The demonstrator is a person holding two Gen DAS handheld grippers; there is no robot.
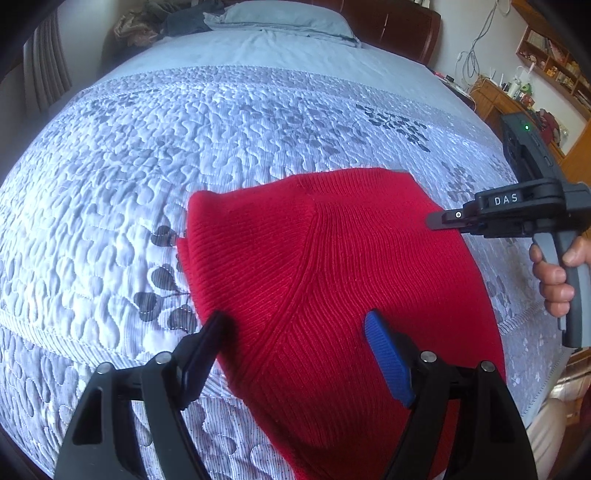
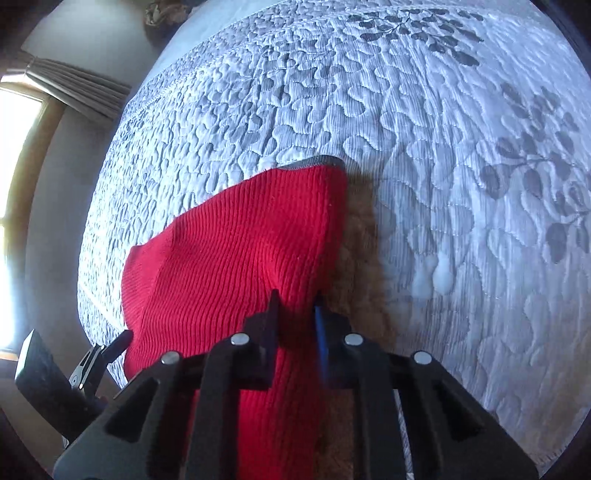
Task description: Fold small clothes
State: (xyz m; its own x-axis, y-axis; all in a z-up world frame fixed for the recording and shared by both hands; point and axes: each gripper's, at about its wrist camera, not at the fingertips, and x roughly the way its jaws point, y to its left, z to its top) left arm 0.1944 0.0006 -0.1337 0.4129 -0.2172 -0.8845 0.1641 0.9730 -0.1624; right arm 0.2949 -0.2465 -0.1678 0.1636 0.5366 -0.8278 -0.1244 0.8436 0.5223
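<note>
**Red knit on the quilted bed, one gripper closed on its edge**

Red ribbed knitwear [image 1: 332,280] lies spread flat on the bed's pale blue quilted cover [image 1: 184,147], close to the near edge. Nearest in the left wrist view, the left gripper [image 1: 295,325] hangs over the garment with its fingers wide apart — one black [image 1: 207,339], one padded in blue [image 1: 388,358] — and nothing pinched between them. In the right wrist view, the right gripper [image 2: 297,299] has its fingers drawn nearly together on the garment's right-hand edge, a fold of red knit caught between them. A hand [image 1: 554,273] grips that tool's handle. Farther off, a grey-trimmed corner [image 2: 314,162] of the garment points up the bed; beyond it lie a blue pillow [image 1: 280,18] and a dark wooden headboard [image 1: 399,29].
</note>
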